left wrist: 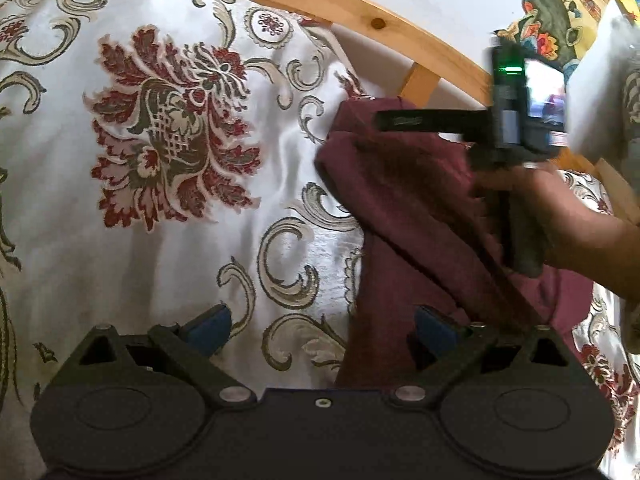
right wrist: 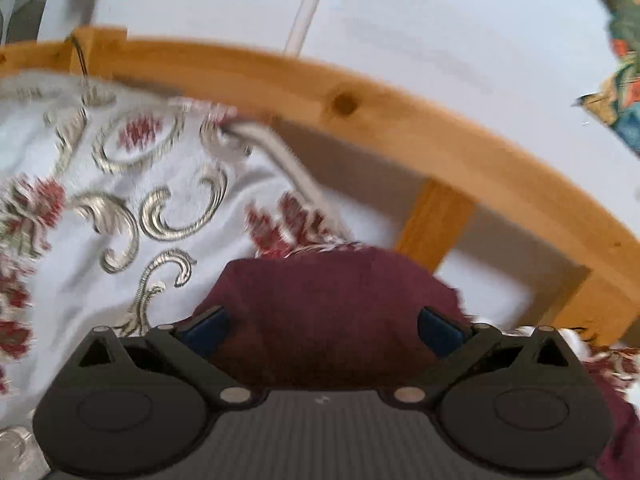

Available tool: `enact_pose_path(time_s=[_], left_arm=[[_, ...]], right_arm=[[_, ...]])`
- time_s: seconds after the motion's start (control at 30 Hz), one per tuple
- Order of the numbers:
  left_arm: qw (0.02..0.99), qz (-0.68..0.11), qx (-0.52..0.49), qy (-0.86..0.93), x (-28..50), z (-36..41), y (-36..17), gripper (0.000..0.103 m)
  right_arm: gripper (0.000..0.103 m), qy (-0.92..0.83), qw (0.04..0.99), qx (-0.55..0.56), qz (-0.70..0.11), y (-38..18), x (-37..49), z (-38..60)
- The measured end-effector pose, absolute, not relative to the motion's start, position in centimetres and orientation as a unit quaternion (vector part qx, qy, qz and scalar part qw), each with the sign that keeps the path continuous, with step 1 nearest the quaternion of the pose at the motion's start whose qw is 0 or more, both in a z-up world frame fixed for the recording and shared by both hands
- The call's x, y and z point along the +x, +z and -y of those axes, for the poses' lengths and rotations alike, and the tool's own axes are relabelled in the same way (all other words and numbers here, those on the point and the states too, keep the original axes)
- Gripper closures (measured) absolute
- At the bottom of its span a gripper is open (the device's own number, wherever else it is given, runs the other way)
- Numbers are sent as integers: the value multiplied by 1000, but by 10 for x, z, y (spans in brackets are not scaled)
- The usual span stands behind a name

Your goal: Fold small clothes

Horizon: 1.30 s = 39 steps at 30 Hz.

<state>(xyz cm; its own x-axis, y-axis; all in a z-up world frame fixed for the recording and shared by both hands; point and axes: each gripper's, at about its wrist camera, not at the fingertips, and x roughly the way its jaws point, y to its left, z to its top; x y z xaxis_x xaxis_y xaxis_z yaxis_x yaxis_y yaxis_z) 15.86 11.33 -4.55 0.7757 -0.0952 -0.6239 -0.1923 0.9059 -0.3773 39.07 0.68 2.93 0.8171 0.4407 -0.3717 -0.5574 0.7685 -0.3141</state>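
Two gripper-mounted fisheye views look steeply down, close over a patterned bedspread (left wrist: 168, 240) toward a wooden bed frame (right wrist: 400, 120), the right nearer; both share the maroon garment (left wrist: 420, 216).

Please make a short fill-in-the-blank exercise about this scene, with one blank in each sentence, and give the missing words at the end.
1. The small garment lying on the bed is dark ____ in colour.
2. The bedspread under it is white with a ____ pattern.
3. The fingers of the left tool stand ____, with nothing between them.
4. The bed frame behind the cloth is made of ____.

Missing words: red (maroon); floral; open; wood
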Motion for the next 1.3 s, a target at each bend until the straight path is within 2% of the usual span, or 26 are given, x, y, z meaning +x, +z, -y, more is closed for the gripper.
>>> enact_pose_path(time_s=[0.27, 0.5, 0.7, 0.97, 1.17, 1.3], left_arm=[[931, -324, -168, 3, 153, -97, -36, 1], [943, -316, -104, -17, 141, -87, -16, 1], [955, -287, -70, -12, 110, -90, 16, 1], [953, -297, 13, -60, 75, -62, 32, 1], [929, -320, 138, -127, 51, -30, 4, 1], [910, -341, 178, -155, 42, -15, -18, 1]], right_arm=[[0, 270, 931, -194, -152, 42, 287, 122], [0, 252, 922, -229, -183, 6, 165, 214], [0, 262, 908, -248, -214, -30, 88, 252], [0, 275, 881, -307, -232, -53, 38, 261], [0, 239, 872, -345, -251, -75, 34, 256], [0, 220, 875, -348, -253, -83, 37, 252]])
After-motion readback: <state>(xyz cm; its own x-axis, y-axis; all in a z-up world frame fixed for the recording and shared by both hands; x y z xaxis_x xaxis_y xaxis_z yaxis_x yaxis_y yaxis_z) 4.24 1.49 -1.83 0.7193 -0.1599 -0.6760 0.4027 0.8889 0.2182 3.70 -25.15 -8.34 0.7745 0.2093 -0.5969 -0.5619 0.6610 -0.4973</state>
